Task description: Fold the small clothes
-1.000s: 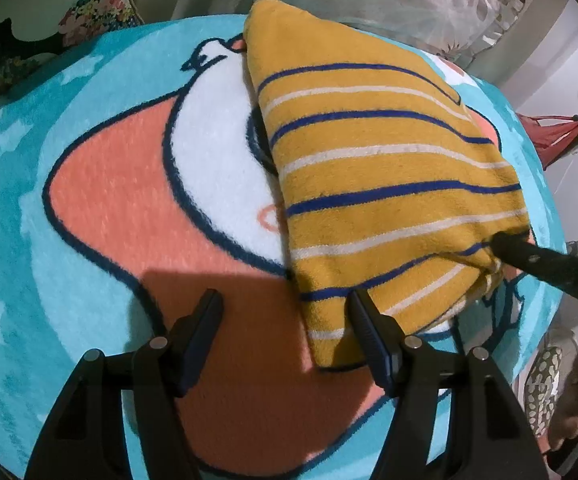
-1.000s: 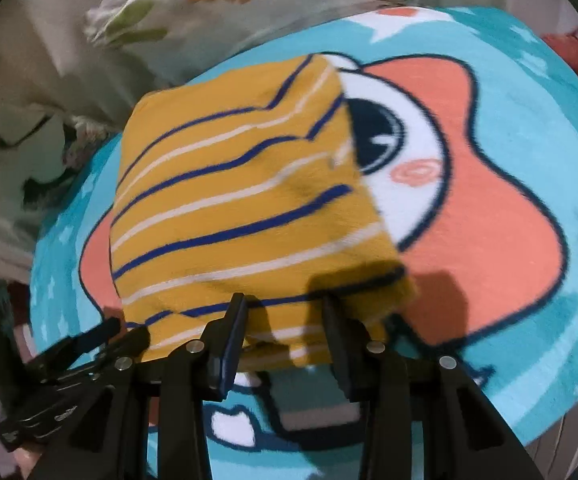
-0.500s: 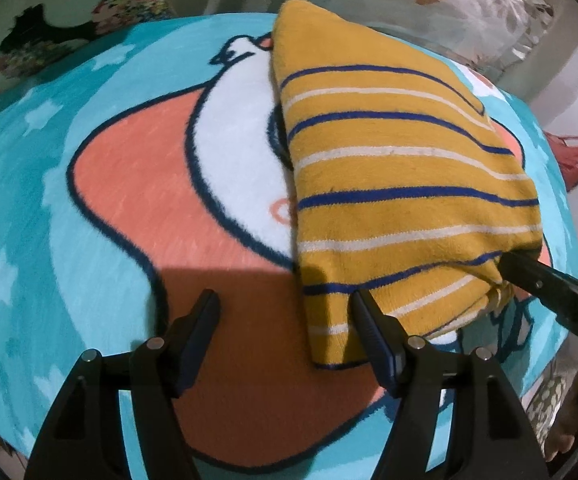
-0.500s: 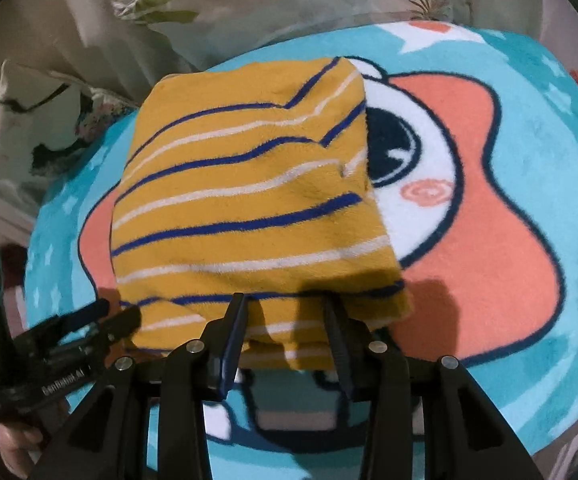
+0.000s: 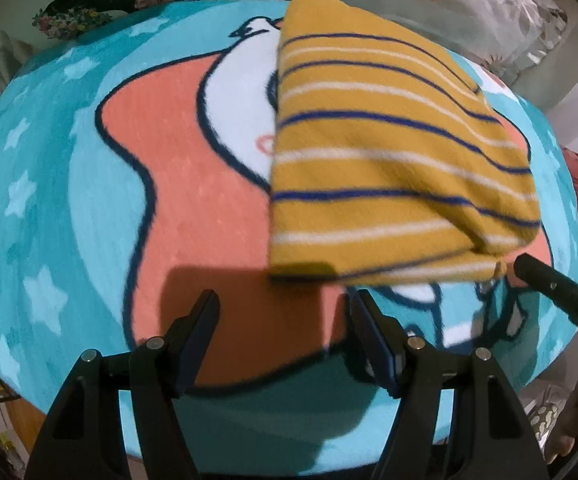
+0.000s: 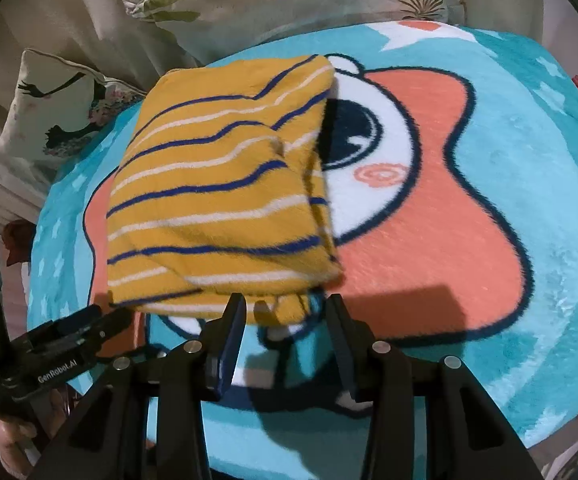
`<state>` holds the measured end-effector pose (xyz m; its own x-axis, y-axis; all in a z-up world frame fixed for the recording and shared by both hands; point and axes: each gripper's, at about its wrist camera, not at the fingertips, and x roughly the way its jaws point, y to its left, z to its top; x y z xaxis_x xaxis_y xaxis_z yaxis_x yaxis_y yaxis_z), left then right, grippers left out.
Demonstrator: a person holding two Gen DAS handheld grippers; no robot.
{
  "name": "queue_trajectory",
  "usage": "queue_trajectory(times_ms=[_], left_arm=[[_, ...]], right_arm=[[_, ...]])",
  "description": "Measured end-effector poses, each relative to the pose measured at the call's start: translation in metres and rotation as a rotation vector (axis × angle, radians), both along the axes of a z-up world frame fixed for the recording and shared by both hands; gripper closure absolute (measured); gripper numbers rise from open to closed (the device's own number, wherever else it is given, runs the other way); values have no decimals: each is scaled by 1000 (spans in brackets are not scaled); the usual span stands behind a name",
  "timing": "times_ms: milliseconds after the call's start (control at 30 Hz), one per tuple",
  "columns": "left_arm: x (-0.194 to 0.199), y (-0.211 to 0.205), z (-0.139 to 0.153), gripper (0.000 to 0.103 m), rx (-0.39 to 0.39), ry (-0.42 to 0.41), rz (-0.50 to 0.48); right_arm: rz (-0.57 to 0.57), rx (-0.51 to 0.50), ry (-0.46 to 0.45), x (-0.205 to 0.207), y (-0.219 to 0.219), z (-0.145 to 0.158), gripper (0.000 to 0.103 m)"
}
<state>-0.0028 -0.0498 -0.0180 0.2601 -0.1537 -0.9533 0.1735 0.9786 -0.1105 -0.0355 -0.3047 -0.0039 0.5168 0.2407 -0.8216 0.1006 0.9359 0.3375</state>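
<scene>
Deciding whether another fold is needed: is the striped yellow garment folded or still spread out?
Folded. The striped yellow garment lies as a compact block on the blue mat, with stacked layers showing along its right edge and near corner.

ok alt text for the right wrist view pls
A folded mustard-yellow garment with navy and white stripes lies on a round turquoise cartoon rug. The right tongs are opening at its near edge, pads off the cloth; the left tongs hover at lower left.

Folded garment (image 5: 389,160) lies on blanket (image 5: 69,200), apparently flat.
</scene>
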Motion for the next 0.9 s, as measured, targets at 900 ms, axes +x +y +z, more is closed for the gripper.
queue_trajectory(times_ms=[900], left_arm=[[-12, -16, 22, 35, 99, -96, -6]], right_arm=[[163, -212, -112, 113, 44, 25, 57]])
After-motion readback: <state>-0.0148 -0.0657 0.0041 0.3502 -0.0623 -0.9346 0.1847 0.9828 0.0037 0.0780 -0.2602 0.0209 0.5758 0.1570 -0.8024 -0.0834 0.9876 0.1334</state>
